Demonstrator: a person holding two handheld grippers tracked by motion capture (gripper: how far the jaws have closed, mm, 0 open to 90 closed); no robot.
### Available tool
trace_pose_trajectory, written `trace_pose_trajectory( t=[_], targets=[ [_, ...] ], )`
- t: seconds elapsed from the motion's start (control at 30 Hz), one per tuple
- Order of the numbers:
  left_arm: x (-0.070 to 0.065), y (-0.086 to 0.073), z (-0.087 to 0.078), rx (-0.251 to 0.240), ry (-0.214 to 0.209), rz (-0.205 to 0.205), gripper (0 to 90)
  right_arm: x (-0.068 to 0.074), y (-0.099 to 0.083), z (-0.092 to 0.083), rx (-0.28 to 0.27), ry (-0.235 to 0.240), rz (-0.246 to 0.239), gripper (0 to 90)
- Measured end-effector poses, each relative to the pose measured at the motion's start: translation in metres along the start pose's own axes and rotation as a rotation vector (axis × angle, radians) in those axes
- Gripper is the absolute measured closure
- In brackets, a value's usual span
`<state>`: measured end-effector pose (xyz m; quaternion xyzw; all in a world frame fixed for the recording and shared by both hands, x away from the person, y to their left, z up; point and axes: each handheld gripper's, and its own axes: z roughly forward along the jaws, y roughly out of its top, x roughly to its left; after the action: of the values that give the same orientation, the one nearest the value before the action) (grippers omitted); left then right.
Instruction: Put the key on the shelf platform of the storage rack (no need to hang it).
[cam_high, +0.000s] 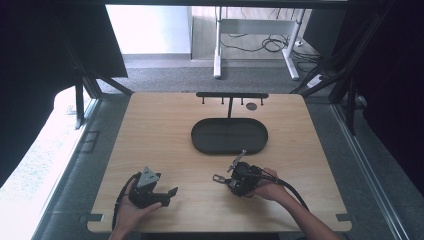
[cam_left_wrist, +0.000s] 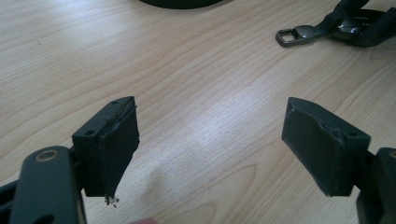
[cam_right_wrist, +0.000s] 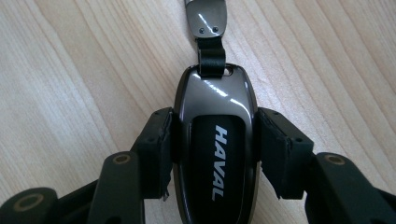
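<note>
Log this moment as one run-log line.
right claw: shut on key fob | left claw: open, over table | tray: untouched

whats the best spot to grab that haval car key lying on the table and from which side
Grip the car key across its two long, smooth flanks at mid-body, coming in along its length from the end opposite the strap. It lies flat, narrow enough to fit between the pads. The right tongs already clamp it just so; the left tongs stand open.

a glossy dark grey key fob (cam_right_wrist: 215, 140) is lettered in white, with a black strap (cam_right_wrist: 211, 56). pale wood grain is shown on the table (cam_high: 160, 130); the tray (cam_high: 229, 136) is black.
</note>
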<state>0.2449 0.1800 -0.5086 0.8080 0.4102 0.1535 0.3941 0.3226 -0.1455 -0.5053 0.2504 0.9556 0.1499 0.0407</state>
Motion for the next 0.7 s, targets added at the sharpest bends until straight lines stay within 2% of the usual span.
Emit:
trace_pose_trajectory(
  t=[0.27, 0.4, 0.63, 0.7],
  targets=[
    [0.001, 0.0, 0.0, 0.0, 0.003, 0.001, 19.0, -0.003, 0.0, -0.002, 0.009, 0.013, 0.008, 48.8],
    [0.001, 0.0, 0.0, 0.0, 0.003, 0.001, 19.0, -0.005, 0.0, -0.006, -0.004, 0.017, 0.005, 48.9],
    [0.002, 0.0, 0.0, 0.002, 0.005, 0.002, 19.0, -0.008, -0.002, -0.019, -0.038, 0.042, 0.032, 48.9],
    [0.002, 0.0, 0.0, 0.003, 0.006, 0.001, 19.1, -0.008, -0.003, -0.022, -0.051, 0.03, 0.027, 48.9]
  ],
)
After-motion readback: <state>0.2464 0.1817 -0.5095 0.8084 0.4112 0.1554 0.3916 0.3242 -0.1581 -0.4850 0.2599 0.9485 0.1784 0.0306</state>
